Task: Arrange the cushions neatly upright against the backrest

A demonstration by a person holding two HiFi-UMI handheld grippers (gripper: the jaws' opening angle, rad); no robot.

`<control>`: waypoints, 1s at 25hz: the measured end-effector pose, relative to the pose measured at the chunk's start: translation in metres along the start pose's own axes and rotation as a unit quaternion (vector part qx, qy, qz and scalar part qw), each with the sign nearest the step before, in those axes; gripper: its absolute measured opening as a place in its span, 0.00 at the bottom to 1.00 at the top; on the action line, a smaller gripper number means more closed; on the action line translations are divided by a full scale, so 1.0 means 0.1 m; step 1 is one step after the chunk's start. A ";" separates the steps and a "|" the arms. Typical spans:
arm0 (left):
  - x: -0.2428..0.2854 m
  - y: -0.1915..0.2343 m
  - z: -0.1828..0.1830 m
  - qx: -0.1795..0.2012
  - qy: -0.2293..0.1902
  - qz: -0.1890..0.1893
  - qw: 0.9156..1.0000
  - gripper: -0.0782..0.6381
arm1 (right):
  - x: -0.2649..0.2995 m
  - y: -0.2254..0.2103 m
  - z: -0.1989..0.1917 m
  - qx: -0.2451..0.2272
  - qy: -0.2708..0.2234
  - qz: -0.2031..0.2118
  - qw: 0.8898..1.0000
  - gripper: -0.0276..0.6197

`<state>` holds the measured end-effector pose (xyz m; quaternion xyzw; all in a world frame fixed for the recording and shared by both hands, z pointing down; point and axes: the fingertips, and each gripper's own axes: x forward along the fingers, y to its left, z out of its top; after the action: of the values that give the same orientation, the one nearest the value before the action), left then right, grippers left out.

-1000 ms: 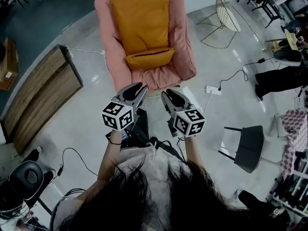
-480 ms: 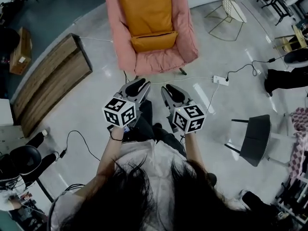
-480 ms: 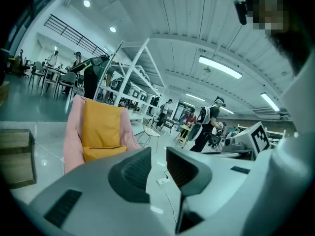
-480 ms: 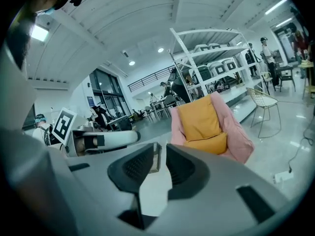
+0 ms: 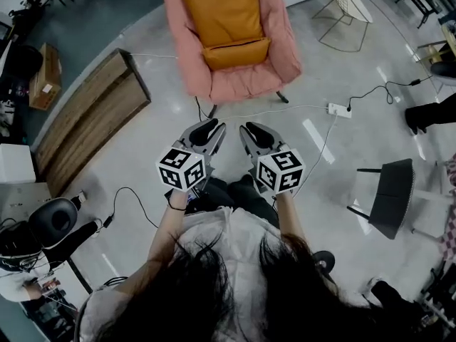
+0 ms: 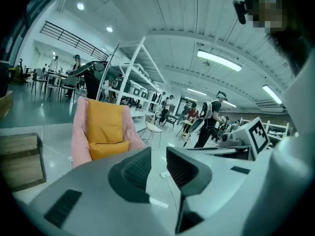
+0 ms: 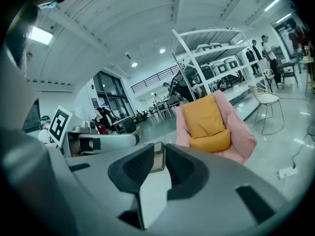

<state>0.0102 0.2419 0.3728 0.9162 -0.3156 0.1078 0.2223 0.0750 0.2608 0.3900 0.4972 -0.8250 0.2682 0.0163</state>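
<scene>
- Armchair (image 5: 279, 55): pink.
- Tall cushion (image 5: 222, 9) and small cushion (image 5: 236, 53): mustard orange.
- Floor (image 5: 146, 159): pale glossy grey.
- Low platform (image 5: 85, 120): brown wood grain.
- Side chair (image 5: 388, 198): dark grey.

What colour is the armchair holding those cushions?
The armchair is pink, clearest in the head view.

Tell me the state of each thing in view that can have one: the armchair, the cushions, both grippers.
Pink armchair: standing, holding both cushions.
Large orange cushion: upright against the armchair's back.
Small orange cushion: on the seat, resting against the large one's base.
Left gripper: jaws slightly apart, empty.
Right gripper: jaws slightly apart, empty.
</scene>
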 end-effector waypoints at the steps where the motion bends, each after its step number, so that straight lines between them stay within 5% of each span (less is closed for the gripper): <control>1: -0.03 0.00 -0.04 0.000 0.003 0.002 1.000 0.25 | 0.01 0.02 -0.03 0.001 0.002 0.002 1.000 0.17; 10: -0.41 0.15 -0.22 0.012 0.011 0.015 1.000 0.25 | 0.17 0.48 -0.15 -0.023 0.008 0.021 1.000 0.17; 25: -1.25 0.52 -0.15 0.034 -0.013 -0.008 0.999 0.25 | 0.32 1.30 -0.24 -0.045 -0.006 -0.022 0.999 0.16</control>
<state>-0.1200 0.2784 0.3613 0.9271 -0.3071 0.1045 0.1875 -0.0543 0.2930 0.3648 0.5159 -0.8250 0.2271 0.0398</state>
